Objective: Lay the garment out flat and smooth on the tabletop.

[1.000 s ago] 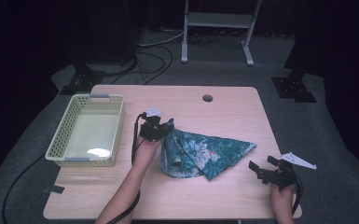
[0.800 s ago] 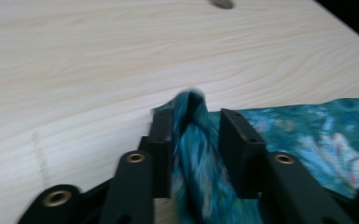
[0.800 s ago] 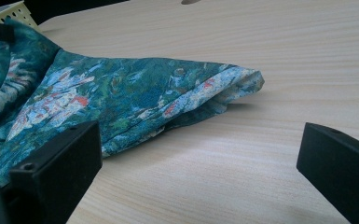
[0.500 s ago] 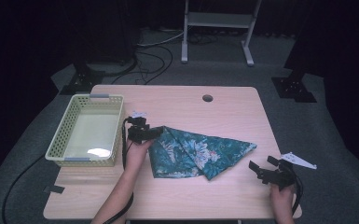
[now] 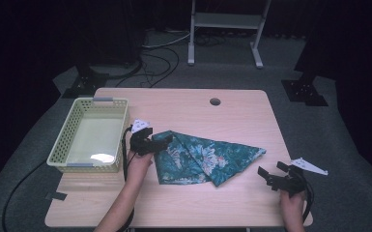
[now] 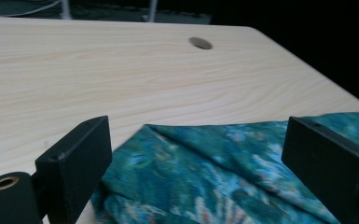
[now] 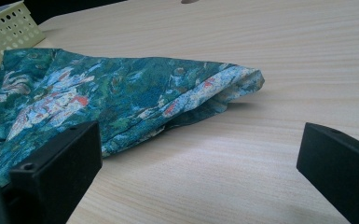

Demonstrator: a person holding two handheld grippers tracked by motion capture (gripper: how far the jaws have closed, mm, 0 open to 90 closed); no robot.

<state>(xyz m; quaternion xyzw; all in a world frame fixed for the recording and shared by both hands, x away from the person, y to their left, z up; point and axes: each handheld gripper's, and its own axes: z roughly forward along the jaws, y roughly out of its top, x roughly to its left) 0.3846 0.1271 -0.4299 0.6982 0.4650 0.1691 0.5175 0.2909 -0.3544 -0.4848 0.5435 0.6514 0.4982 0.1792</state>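
A teal floral cloth [image 5: 207, 157] lies folded in the middle of the wooden table [image 5: 198, 106], with one point toward the right. My left gripper [image 5: 147, 142] sits at the cloth's left corner. In the left gripper view my left gripper [image 6: 198, 140] is open, and the cloth [image 6: 224, 182] lies flat between the spread jaws. My right gripper [image 5: 276, 175] rests near the table's front right edge, apart from the cloth. In the right gripper view my right gripper [image 7: 200, 154] is open over bare wood, and the cloth's folded tip [image 7: 233, 81] lies a little ahead.
A pale yellow plastic basket [image 5: 60, 150] stands at the table's left side, just left of my left gripper, and its corner [image 7: 9, 32] shows in the right gripper view. A round cable hole [image 5: 215, 102] is near the far edge. Bare wood lies along the far half and the front.
My left gripper has moved left and slightly toward me, and the cloth's left corner has spread out leftward with it. The right gripper has stayed put.
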